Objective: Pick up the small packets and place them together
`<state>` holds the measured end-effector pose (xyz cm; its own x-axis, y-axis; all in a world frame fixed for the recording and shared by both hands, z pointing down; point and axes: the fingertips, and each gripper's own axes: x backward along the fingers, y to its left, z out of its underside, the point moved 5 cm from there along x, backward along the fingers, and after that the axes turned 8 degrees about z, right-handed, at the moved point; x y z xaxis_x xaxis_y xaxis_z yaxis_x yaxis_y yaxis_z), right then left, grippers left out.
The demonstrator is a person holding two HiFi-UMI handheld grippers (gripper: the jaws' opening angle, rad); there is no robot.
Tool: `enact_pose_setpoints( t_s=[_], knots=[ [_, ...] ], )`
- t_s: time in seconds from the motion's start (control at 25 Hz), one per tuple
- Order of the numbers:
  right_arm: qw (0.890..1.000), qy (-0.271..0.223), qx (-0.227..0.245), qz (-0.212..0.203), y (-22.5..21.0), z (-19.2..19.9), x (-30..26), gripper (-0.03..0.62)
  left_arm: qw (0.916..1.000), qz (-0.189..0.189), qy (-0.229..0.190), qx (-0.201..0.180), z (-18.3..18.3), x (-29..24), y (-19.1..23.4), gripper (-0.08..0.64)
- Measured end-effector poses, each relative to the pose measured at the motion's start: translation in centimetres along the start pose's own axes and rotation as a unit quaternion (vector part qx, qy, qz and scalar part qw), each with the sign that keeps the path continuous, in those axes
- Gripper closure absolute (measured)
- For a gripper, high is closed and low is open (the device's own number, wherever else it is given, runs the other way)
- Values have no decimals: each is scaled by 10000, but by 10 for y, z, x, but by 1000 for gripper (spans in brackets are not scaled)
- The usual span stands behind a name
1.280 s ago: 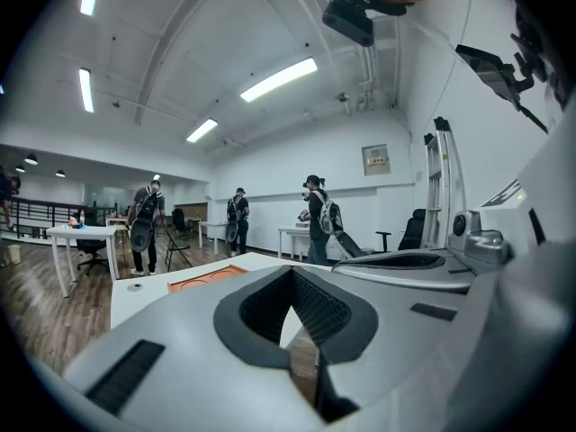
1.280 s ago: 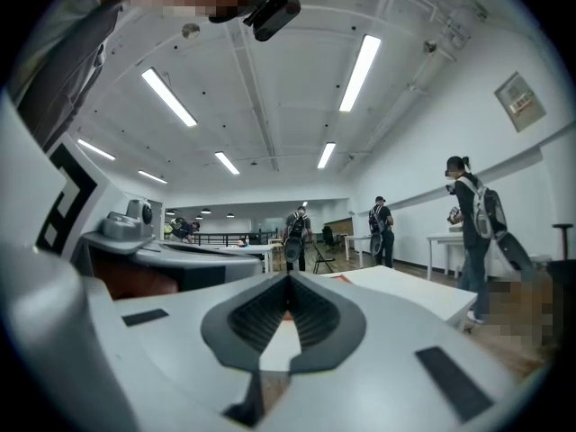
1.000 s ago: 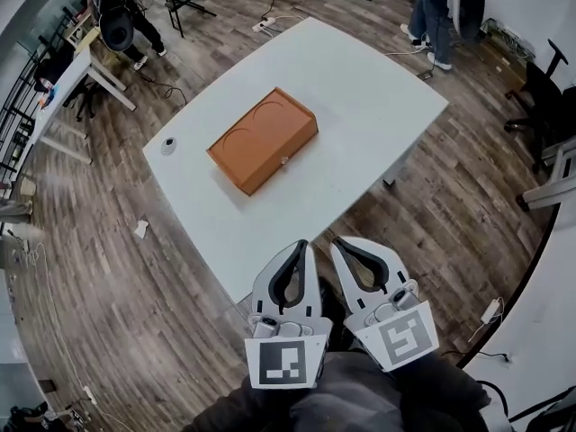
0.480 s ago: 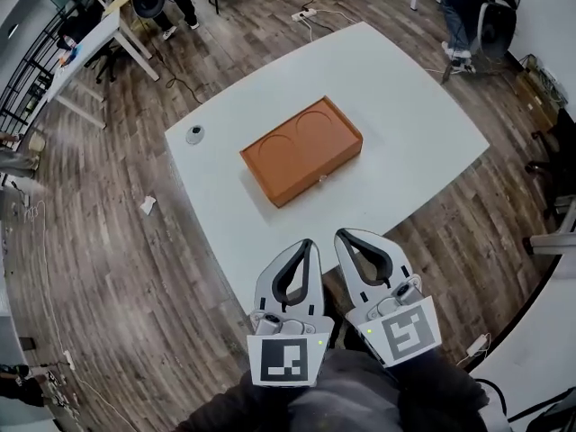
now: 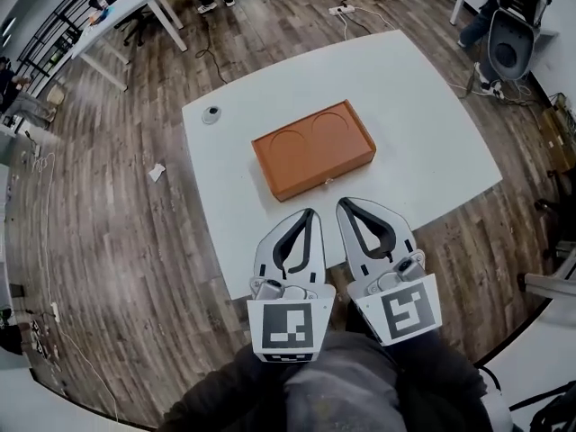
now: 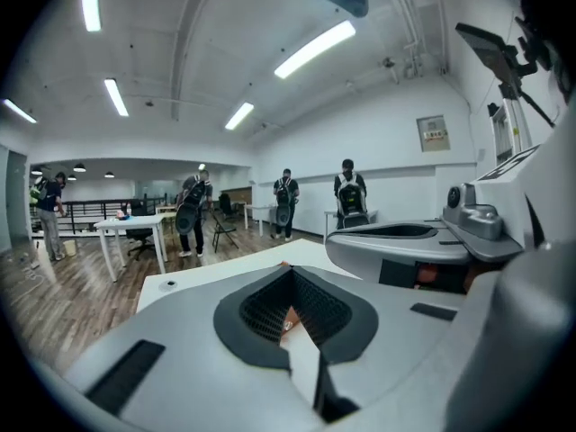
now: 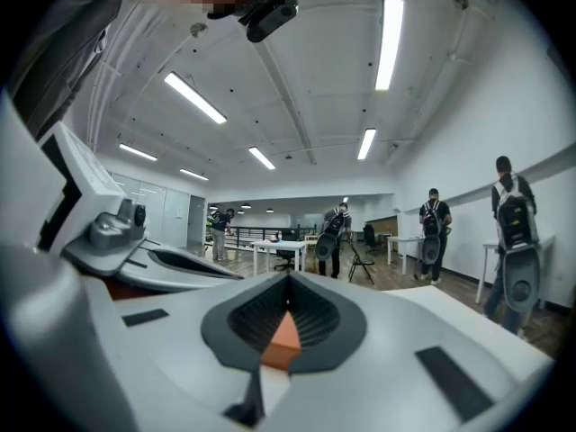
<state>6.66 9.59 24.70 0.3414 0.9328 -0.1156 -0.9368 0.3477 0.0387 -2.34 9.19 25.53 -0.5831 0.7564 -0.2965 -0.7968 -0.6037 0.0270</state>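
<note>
The white table (image 5: pixel 423 106) holds an orange box (image 5: pixel 313 148); we hold our left gripper (image 5: pixel 306 219) and right gripper (image 5: pixel 346 207) closed and empty, since no packets show yet

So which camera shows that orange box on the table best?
The head view: the whole orange box shows from above on the white table. Each gripper view catches only an orange sliver past its jaws.
</note>
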Motion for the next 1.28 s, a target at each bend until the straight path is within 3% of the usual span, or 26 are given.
enact_pose_setpoints(
  t_s=[0.2, 0.6, 0.92, 1.12, 1.28],
  knots=[
    [9992, 183, -26, -364, -19, 11, -20, 595, 9985, -469, 270, 111, -1, -25, 0, 563],
    [9954, -27, -37, -962, -56, 4, -25, 595, 9932, -1139, -8, 236, -15, -43, -24, 563],
    [9918, -279, 202, -1230, -49, -13, -37, 595, 9865, -1558, -331, 391, -20, -33, -6, 563],
    [9923, -228, 162, -1203, -41, 11, -46, 595, 9847, -1658, -372, 375, -5, -30, 9, 563],
    [9950, 189, -98, -979, -26, 58, -50, 595, 9866, -1547, -318, 404, 22, -30, 26, 563]
  ],
)
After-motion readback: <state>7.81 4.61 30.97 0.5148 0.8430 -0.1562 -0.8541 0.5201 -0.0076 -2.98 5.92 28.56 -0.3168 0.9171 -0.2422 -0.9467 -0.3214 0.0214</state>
